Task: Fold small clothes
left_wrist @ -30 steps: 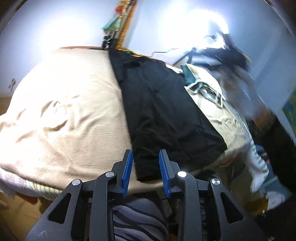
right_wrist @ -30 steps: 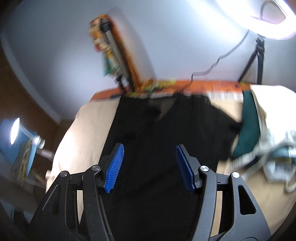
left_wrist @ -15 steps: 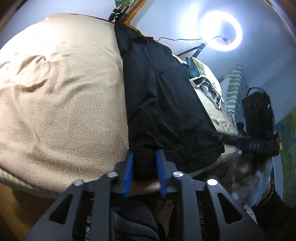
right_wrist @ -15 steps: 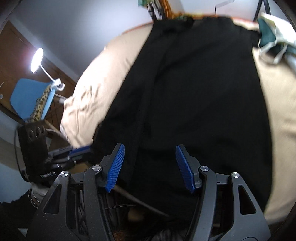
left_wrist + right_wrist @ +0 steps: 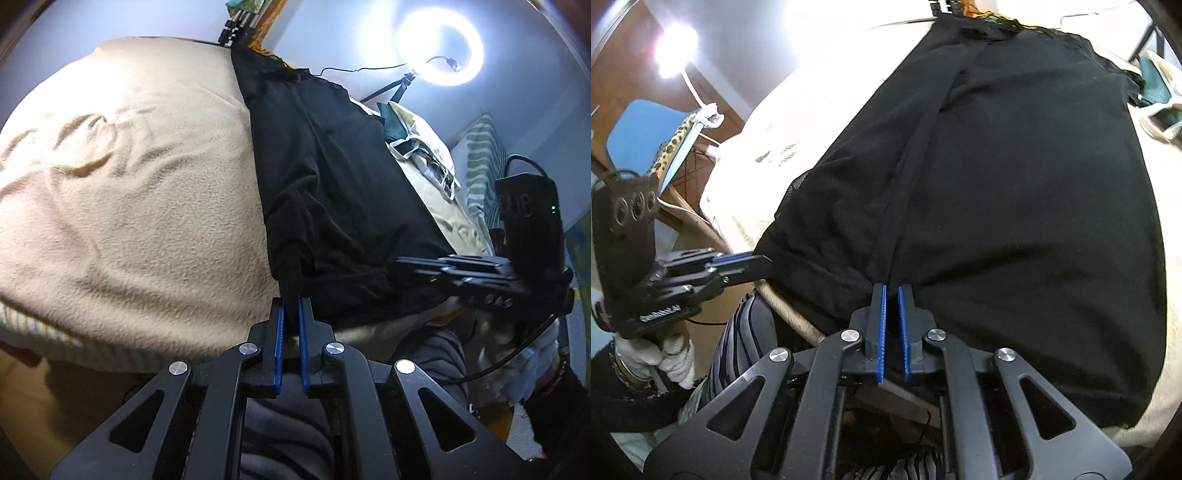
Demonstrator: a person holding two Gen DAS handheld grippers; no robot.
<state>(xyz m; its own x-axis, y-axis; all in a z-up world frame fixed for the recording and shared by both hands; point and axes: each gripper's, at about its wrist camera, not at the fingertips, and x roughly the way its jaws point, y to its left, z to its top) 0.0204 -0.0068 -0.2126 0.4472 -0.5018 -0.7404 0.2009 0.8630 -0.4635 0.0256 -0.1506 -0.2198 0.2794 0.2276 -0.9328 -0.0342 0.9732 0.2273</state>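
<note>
Black garment (image 5: 332, 192) flat on blanket (image 5: 129, 206)

Matt black cloth on fuzzy beige blanket

Black garment (image 5: 332, 192): thin, soft, matt knit cloth, lightly creased. Blanket (image 5: 129, 206): rough fleecy pile, beige. Left gripper (image 5: 290, 314): matt black plastic, ribbed blue pads, shiny metal screws; right gripper (image 5: 891, 295) same. Glove (image 5: 670, 354): white cloth.
</note>
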